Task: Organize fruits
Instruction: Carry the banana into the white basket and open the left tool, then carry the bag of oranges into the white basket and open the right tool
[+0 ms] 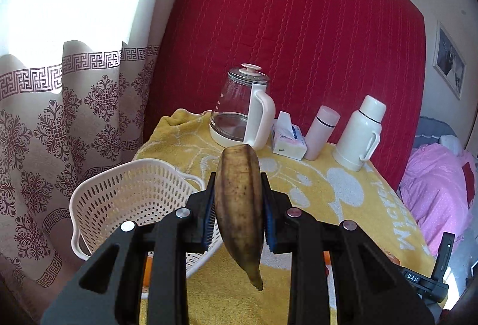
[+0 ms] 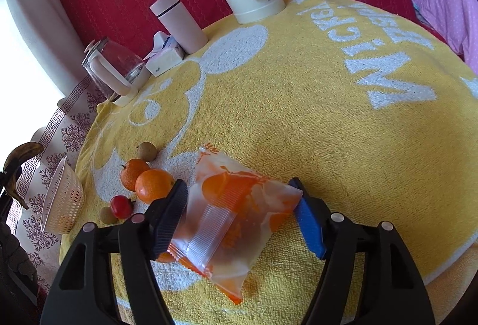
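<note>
Yellow terry towel (image 2: 298, 130) over table. Left gripper (image 1: 239, 205) clamps a brown-spotted banana (image 1: 239, 205) above the perforated plastic basket (image 1: 131, 193). Right gripper (image 2: 239, 217) wide, straddling a crinkly bagged orange (image 2: 236, 205).

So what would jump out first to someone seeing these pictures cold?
Probably the browned banana clamped in the left gripper, held in the air beside the white basket. Next, the packaged orange between the right gripper's open fingers on the yellow towel.
</note>
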Tool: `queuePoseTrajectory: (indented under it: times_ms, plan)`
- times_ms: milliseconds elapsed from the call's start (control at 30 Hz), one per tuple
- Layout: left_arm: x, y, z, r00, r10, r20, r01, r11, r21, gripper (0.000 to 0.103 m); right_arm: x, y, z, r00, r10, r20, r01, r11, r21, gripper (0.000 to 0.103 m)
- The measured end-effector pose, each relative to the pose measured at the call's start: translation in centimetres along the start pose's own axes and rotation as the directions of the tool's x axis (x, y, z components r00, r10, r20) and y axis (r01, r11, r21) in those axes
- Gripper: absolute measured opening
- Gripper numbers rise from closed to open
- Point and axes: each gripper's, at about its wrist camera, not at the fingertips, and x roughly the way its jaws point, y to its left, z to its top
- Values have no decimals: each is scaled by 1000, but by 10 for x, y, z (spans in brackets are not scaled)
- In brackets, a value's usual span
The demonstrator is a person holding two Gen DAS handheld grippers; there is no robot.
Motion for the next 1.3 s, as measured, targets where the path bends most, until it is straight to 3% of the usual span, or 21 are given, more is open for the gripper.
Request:
queuePoseTrajectory:
  times_ms: [300,367,400,433,533,800,1300]
  plan:
    - [22,62,4,991,123,-56,-128,986,-105,28,0,0,0,1000,2,0,-2,1000,2,69]
    - [24,71,2,986,158,-62,-165,977,-133,47,0,-1,0,1000,4,0,-4,1000,4,69]
    - [23,74,1,984,169,-57,-176,973,-149,65,-1,-2,0,1000,5,0,-5,1000,4,69]
    - [22,78,1,983,176,-47,-181,970,-161,73,-1,-2,0,1000,6,0,-6,1000,5,69]
    - [19,83,3,981,192,-38,-196,966,-168,82,-1,-3,0,1000,9,1,-9,1000,7,68]
    - [14,92,6,971,236,-37,-239,953,-189,85,-6,-11,1,998,69,11,-69,996,52,61]
    - [-6,83,12,976,218,4,-214,960,-182,85,-23,-14,6,985,174,18,-175,974,141,58]
